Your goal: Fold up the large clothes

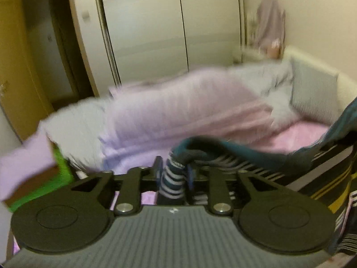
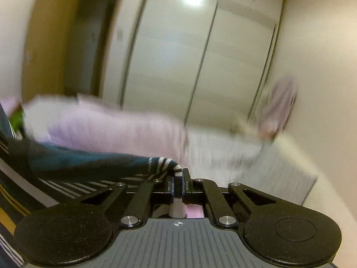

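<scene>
Left claw [image 1: 173, 174] clamped on striped garment [image 1: 279, 156] hem, right claw [image 2: 178, 182] clamped on another striped edge — cloth raised above pink bed [image 1: 301, 134], wardrobe [image 1: 167, 22] behind, both views blurred

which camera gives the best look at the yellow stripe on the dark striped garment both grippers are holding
The left wrist view. There the dark teal striped garment shows its yellow stripe fairly clearly at right, beside the left gripper. The right wrist view shows only a blurred bit of yellow at the left edge of the garment, which the right gripper clamps.
</scene>
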Demonstrator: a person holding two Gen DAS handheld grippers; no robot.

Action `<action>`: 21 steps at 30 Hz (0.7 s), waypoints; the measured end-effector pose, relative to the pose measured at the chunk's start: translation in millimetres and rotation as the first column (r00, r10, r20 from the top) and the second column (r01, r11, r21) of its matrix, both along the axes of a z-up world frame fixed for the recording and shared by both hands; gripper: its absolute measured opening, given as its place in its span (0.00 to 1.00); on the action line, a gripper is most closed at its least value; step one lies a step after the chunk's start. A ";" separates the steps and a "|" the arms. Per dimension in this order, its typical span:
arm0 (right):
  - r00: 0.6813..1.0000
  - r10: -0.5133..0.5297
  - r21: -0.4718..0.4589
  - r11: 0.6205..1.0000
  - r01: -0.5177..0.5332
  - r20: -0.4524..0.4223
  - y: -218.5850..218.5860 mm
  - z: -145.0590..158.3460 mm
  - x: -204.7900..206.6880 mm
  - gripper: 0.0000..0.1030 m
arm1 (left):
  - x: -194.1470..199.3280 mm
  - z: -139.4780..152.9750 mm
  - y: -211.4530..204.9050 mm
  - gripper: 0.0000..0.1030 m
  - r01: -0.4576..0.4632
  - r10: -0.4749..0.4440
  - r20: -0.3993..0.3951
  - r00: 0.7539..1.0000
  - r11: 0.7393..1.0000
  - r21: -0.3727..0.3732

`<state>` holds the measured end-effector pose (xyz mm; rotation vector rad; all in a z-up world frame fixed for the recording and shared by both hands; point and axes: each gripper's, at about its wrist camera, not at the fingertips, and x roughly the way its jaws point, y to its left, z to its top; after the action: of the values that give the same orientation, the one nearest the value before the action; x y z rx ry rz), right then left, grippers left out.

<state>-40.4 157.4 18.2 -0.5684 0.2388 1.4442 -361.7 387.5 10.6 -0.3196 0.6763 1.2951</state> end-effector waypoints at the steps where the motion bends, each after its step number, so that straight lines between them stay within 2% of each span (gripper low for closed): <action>1: 1.000 -0.022 -0.075 0.997 0.022 0.008 25.8 -17.3 5.6 0.20 | 3.3 -16.1 19.1 0.31 -0.035 0.034 -0.024 0.999 0.999 -0.040; 2: 0.999 -0.040 -0.145 0.989 0.042 0.018 47.9 -37.8 12.2 0.25 | 6.2 -33.0 35.3 0.31 -0.055 0.052 -0.043 0.998 0.996 -0.064; 5: 0.996 -0.056 -0.295 0.955 0.035 -0.063 77.3 -87.0 29.4 0.27 | 0.8 -65.2 61.6 0.32 -0.147 0.139 -0.097 0.986 0.985 -0.089; 7: 0.994 -0.065 -0.302 0.953 0.035 -0.089 79.5 -113.8 41.6 0.32 | -15.8 -82.3 62.9 0.33 -0.193 0.185 -0.074 0.980 0.971 -0.138; 8: 0.992 -0.068 -0.313 0.949 0.031 -0.108 86.8 -127.5 49.1 0.38 | -21.2 -91.6 58.4 0.33 -0.213 0.204 -0.071 0.976 0.963 -0.162; 9: 0.985 -0.045 -0.338 0.941 -0.013 -0.164 84.4 -140.2 55.1 0.39 | -27.3 -103.9 49.7 0.33 -0.228 0.218 -0.075 0.973 0.956 -0.185; 12: 0.970 -0.081 -0.413 0.911 -0.020 -0.227 74.3 -183.0 64.2 0.39 | -37.9 -135.6 24.8 0.33 -0.268 0.259 -0.070 0.963 0.924 -0.273; 17: 0.954 -0.116 -0.502 0.864 -0.040 -0.276 39.8 -232.0 67.8 0.39 | -48.6 -193.9 -30.2 0.33 -0.310 0.334 -0.018 0.942 0.850 -0.426; 19: 0.940 -0.151 -0.552 0.833 -0.046 -0.306 23.4 -248.9 66.0 0.39 | -49.9 -213.0 -44.3 0.33 -0.319 0.359 -0.003 0.933 0.826 -0.466; 21: 0.927 -0.186 -0.595 0.802 -0.049 -0.326 24.5 -269.3 71.3 0.39 | -49.0 -230.3 -50.8 0.33 -0.328 0.373 -0.009 0.928 0.802 -0.499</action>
<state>30.9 181.9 -251.1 -0.7785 1.0399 1.3858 -410.7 336.6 -219.7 -0.9593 0.8981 1.4341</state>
